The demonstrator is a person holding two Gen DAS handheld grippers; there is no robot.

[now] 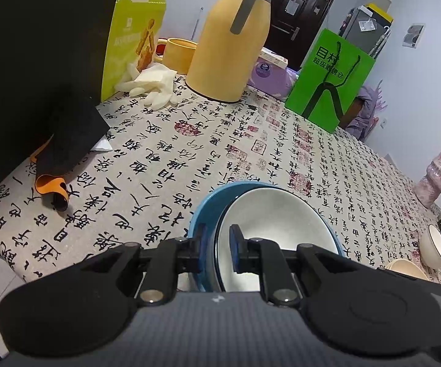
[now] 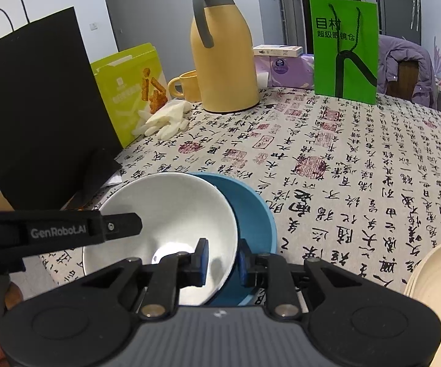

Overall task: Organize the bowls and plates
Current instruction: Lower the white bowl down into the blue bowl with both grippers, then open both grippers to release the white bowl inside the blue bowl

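A white bowl [image 1: 266, 223] sits nested inside a blue bowl [image 1: 203, 211] near the table's front edge. My left gripper [image 1: 218, 250] straddles the rims of both bowls on their left side, its pads close around them. In the right wrist view my right gripper [image 2: 223, 260] has one pad inside the white bowl [image 2: 171, 211] and one outside its rim, over the blue bowl [image 2: 251, 211]. The left gripper's finger [image 2: 67, 229] reaches in from the left there. A cream plate [image 2: 437, 278] lies at the right.
On the calligraphy tablecloth [image 1: 220, 140] stand a yellow thermos jug [image 1: 232, 39], a yellow mug [image 1: 179, 53], a green gift bag [image 1: 332, 79], a black bag [image 1: 37, 61], a snack box [image 1: 131, 39] and white gloves [image 1: 153, 84]. A white bowl [image 1: 434, 246] and pink vase [image 1: 440, 171] sit right.
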